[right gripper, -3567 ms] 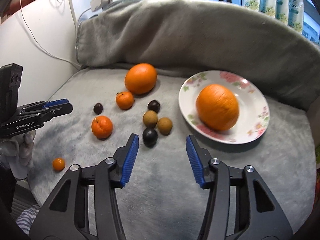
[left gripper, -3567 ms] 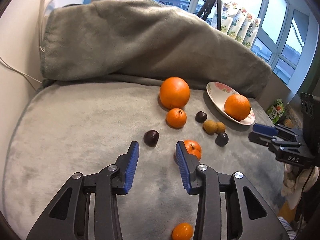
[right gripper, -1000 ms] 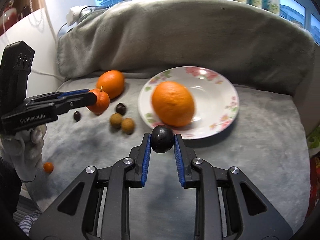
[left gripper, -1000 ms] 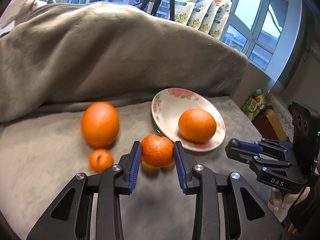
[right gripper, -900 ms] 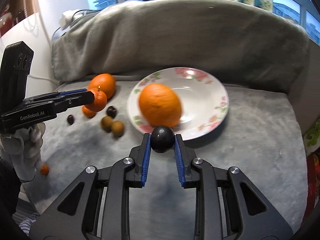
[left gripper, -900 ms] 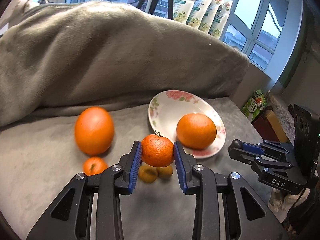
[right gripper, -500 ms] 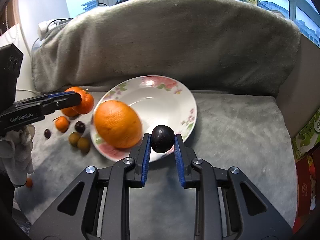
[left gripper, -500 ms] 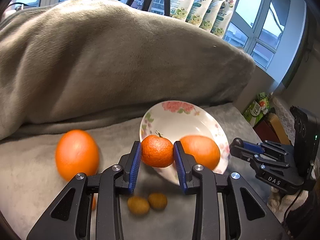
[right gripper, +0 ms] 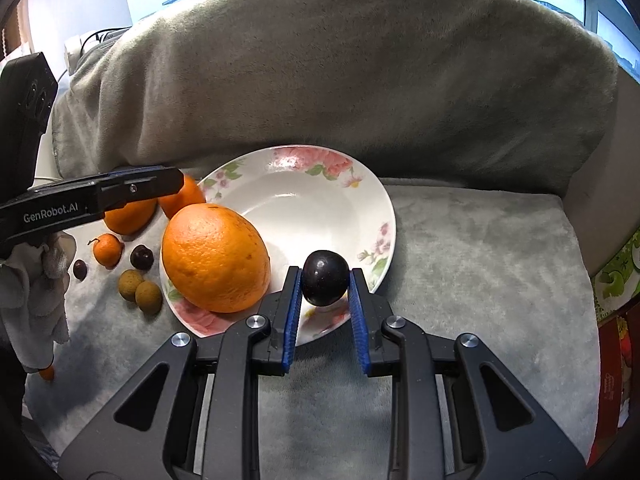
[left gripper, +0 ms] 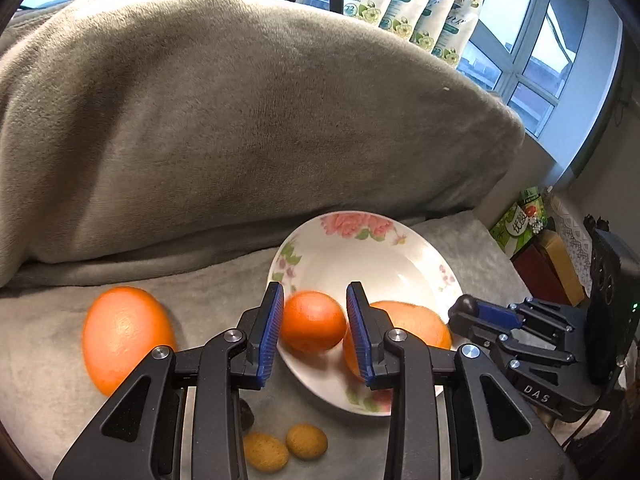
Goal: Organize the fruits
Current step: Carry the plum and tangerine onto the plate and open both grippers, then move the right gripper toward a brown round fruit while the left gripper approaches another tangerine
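My left gripper (left gripper: 314, 330) is matte black plastic with triangular cut-outs in each arm, silver round screws at the pivots, and ribbed blue pads on its fingers (left gripper: 269, 332). My right gripper (right gripper: 325, 314) is built alike. White lettering reads "GenRobot.AI" on one side and "DAS" on the other. A pale grey glove (right gripper: 30, 300) covers my left hand.
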`<state>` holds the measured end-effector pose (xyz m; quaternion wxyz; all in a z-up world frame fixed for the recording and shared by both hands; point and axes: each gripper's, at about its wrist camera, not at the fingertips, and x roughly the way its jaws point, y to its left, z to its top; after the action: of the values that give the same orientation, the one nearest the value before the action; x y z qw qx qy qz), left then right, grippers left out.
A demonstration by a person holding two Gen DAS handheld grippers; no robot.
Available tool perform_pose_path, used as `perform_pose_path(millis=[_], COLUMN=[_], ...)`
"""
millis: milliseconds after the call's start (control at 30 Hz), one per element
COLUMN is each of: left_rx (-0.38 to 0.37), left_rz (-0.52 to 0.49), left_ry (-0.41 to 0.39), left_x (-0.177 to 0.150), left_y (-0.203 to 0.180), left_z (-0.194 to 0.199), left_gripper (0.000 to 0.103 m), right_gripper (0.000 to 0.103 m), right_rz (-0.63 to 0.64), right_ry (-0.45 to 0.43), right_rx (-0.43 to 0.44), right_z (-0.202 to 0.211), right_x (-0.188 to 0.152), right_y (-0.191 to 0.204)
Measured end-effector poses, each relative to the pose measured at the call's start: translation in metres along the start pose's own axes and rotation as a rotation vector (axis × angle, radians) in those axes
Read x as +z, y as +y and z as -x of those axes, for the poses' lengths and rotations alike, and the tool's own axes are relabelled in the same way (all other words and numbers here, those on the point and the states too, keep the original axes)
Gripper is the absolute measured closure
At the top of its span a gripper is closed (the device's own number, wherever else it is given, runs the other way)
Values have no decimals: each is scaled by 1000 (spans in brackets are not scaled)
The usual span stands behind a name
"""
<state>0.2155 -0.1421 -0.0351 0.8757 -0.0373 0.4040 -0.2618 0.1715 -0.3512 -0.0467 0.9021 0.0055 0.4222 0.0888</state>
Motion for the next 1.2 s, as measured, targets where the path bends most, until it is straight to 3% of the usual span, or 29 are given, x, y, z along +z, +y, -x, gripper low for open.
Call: perform_pose_path(millis=[300, 400, 433, 533, 633, 1200], left_rx=[-6, -4, -4, -1, -2, 48], left_rz=[-11, -3, -1, 6, 6, 46], left_ry=[-15, -16, -17, -21, -26, -75], left_x=[6, 6, 6, 6, 5, -7], left_y=[-5, -3, -3, 0, 2, 35], left_z=[6, 8, 8, 12, 17, 64], left_gripper=[72, 66, 64, 61, 50, 48], right_gripper=[76, 45, 40, 38, 30, 29], right_rz=[13, 11, 8, 3, 3, 52], right_ry=[-5, -18, -29, -41, -54, -106], right_rx=[1, -13, -18, -21, -29, 18], right_z=[1, 4, 7, 11, 17, 51], right_x=[0, 0, 0, 2, 2, -5], right_y=[3, 4, 5, 5, 8, 40])
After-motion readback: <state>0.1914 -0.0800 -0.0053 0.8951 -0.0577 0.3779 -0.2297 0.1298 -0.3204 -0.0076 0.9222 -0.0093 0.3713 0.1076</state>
